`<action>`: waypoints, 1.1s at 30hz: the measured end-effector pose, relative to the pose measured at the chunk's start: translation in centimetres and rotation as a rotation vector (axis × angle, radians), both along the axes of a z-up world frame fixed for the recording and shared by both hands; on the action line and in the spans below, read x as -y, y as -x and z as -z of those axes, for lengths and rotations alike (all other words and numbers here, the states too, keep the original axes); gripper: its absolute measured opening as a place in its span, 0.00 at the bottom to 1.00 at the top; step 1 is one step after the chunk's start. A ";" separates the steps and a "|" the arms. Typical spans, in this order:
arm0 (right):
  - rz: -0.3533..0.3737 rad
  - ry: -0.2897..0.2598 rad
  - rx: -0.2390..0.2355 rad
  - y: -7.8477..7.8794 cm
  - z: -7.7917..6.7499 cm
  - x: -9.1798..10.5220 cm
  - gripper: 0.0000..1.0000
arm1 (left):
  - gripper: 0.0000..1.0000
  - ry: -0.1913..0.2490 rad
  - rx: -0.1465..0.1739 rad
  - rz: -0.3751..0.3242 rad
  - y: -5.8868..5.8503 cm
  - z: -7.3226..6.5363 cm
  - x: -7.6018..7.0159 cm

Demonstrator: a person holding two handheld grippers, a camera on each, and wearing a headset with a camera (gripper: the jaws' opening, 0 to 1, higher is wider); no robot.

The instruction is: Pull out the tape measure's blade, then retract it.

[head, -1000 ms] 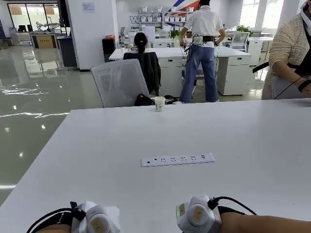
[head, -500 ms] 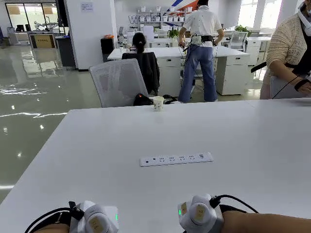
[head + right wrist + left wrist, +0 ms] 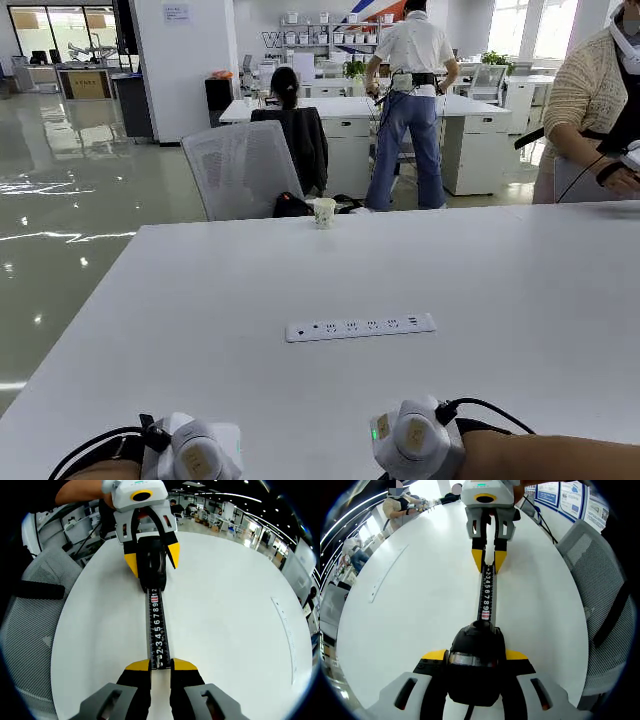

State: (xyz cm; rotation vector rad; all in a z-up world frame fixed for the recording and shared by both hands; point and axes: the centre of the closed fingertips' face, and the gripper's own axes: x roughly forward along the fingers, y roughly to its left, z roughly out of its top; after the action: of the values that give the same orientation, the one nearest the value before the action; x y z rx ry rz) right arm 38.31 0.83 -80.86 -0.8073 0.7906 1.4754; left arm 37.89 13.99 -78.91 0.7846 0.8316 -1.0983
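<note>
A black tape measure case [image 3: 472, 662] sits between the yellow-tipped jaws of my left gripper [image 3: 472, 656], which is shut on it. Its black blade [image 3: 486, 592] with white numbers runs out about ten centimetres, low over the white table [image 3: 420, 605]. My right gripper [image 3: 160, 664] is shut on the blade's free end. From the right gripper view the blade [image 3: 155, 625] leads to the case [image 3: 151, 562] in the left gripper [image 3: 151, 566]. In the head view the backs of the left gripper [image 3: 195, 455] and the right gripper [image 3: 415, 440] sit at the table's near edge.
A white power strip [image 3: 360, 327] lies mid-table and a paper cup [image 3: 324, 212] stands at the far edge. A grey mesh chair [image 3: 245, 170] is behind the table, another [image 3: 600, 580] beside the grippers. People stand and sit beyond, one at the right [image 3: 590, 110].
The head camera has shifted a little. The two grippers seem to have edged slightly apart at the bottom of the head view.
</note>
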 end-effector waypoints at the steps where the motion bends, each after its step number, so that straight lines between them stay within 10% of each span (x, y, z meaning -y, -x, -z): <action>1: 0.001 0.001 0.000 0.0 0.0 0.0 0.11 | 0.36 0.000 0.000 0.000 0.0 0.0 0.0; 33: -0.005 0.013 0.000 -0.2 0.0 1.2 0.11 | 0.36 0.004 0.002 -0.002 0.0 0.0 0.1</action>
State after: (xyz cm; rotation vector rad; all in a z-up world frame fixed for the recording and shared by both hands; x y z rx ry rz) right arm 38.52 -0.38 -80.83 -0.8195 0.7997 1.4757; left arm 37.85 13.94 -78.86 0.7811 0.8280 -1.0974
